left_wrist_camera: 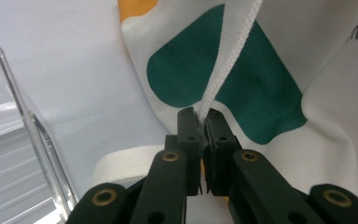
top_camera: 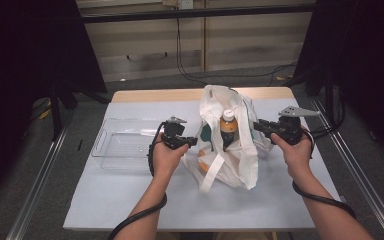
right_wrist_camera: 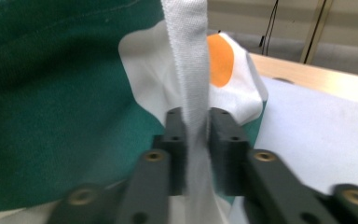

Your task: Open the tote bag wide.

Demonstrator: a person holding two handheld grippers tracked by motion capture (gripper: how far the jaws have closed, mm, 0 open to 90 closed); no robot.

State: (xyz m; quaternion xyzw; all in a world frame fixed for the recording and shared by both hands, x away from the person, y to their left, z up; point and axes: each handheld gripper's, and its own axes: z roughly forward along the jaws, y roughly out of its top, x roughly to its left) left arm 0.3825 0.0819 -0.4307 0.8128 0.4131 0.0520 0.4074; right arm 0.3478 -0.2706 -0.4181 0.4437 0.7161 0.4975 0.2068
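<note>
In the high view, the bag (top_camera: 230, 145) stands in the middle of the table (top_camera: 130, 200) with a bottle (top_camera: 227, 127) inside; the left gripper (top_camera: 192, 142) is at its left side, the right gripper (top_camera: 256, 125) at its right, and a clear tray (top_camera: 122, 145) lies further left. In the left gripper view, the jaws pinch a white strap (left_wrist_camera: 228, 60) of the bag. In the right gripper view, the jaws press on the other strap (right_wrist_camera: 189, 70).

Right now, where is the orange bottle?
In the high view the orange bottle stands upright inside the open white tote bag at the table's middle, between the left gripper and right gripper.
</note>
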